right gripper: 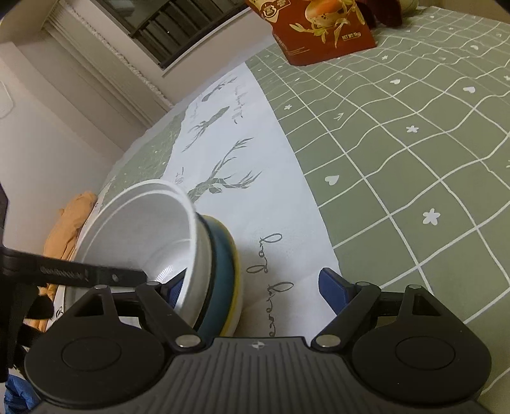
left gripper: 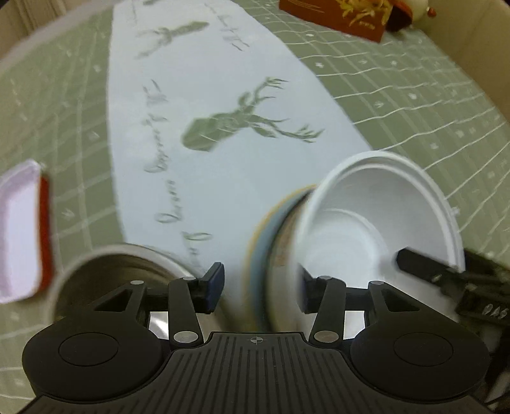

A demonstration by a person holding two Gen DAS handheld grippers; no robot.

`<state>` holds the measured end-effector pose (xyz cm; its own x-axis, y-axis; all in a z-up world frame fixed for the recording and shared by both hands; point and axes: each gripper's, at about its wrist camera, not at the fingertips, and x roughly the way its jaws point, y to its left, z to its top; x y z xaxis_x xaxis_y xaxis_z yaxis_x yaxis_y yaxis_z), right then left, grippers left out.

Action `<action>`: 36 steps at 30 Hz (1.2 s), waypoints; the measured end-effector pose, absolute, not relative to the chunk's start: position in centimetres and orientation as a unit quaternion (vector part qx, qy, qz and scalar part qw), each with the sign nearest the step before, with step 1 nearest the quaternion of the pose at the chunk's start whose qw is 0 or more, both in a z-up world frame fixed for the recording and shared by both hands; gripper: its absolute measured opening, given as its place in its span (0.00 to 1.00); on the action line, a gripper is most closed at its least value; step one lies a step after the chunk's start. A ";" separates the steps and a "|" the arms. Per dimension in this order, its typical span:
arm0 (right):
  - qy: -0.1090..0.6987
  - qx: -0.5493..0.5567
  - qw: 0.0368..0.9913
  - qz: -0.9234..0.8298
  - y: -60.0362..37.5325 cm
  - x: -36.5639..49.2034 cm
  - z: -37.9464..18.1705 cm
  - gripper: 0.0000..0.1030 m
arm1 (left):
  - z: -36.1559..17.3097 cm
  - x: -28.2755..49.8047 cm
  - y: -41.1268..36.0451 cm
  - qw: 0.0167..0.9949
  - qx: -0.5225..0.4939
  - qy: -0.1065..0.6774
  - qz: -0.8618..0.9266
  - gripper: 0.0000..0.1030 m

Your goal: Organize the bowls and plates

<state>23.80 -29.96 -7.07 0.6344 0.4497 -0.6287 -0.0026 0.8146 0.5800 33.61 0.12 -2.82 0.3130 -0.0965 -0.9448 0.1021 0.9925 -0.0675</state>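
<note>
My left wrist camera sits behind the left gripper [left gripper: 258, 286], looking steeply down and close onto the tablecloth [left gripper: 79, 105]; this view is smeared, so detail there is uncertain. My right wrist camera sits behind the right gripper [right gripper: 251, 286], angled more shallowly, taking in the tablecloth, far wall [right gripper: 47, 133] and window [right gripper: 178, 28]. Both views share the white bowl [left gripper: 382, 203] [right gripper: 140, 223], the deer-printed runner [left gripper: 207, 95] [right gripper: 255, 159] and the red box [left gripper: 334, 16] [right gripper: 318, 28].

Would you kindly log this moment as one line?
left tongs: open, empty | right tongs: open, astride white bowl wall | white bowl tilted in blue-and-yellow bowl | tablecloth
</note>
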 end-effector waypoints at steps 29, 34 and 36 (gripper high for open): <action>0.483 0.258 0.813 0.197 -27.8 27.5 -8.2 0.80 | -3.6 33.7 -0.4 0.794 -0.073 0.593 -0.115 0.63; 0.496 0.269 0.803 0.193 -27.7 28.1 -8.3 0.84 | -3.6 34.1 0.2 0.786 -0.090 0.598 -0.128 0.63; 0.499 0.270 0.802 0.190 -27.4 28.3 -8.2 0.86 | -3.7 34.1 0.6 0.784 -0.097 0.597 -0.135 0.62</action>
